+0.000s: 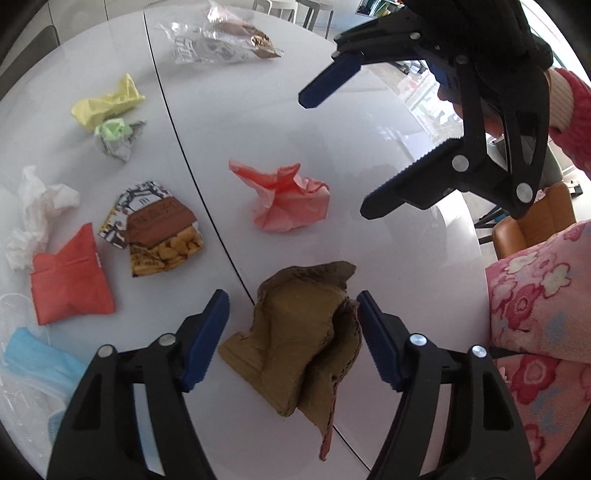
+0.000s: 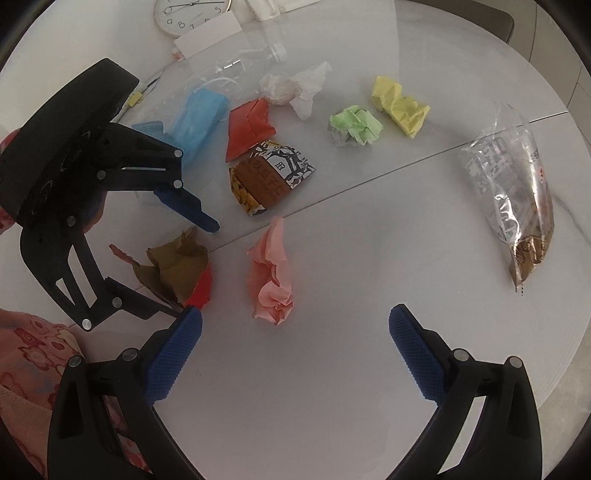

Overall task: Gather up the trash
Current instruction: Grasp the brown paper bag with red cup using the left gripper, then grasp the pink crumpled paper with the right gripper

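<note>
Brown paper wad [image 1: 295,332]: lay on white table [image 1: 369,129], between the left gripper [image 1: 293,310] fingers.
Left jaws: partly spread, right pad at the wad's edge, no firm grip seen.
Right gripper [image 2: 295,332]: jaws wide, holding nothing, near pink paper [image 2: 271,273].

A glossy white desk [image 2: 369,369] with a dark seam across it carries scattered litter. Crumpled brown cardboard [image 1: 303,339] lies on the seam, pink paper [image 1: 291,203] near it. Beyond sit a snack packet [image 1: 155,229], a red pouch [image 1: 70,280], white tissue [image 1: 40,210], a blue face mask [image 1: 37,362], green [image 2: 356,125] and yellow [image 2: 400,105] paper wads, a clear wrapper [image 2: 517,199], a bottle [image 2: 251,61] and a clock [image 2: 190,14].
</note>
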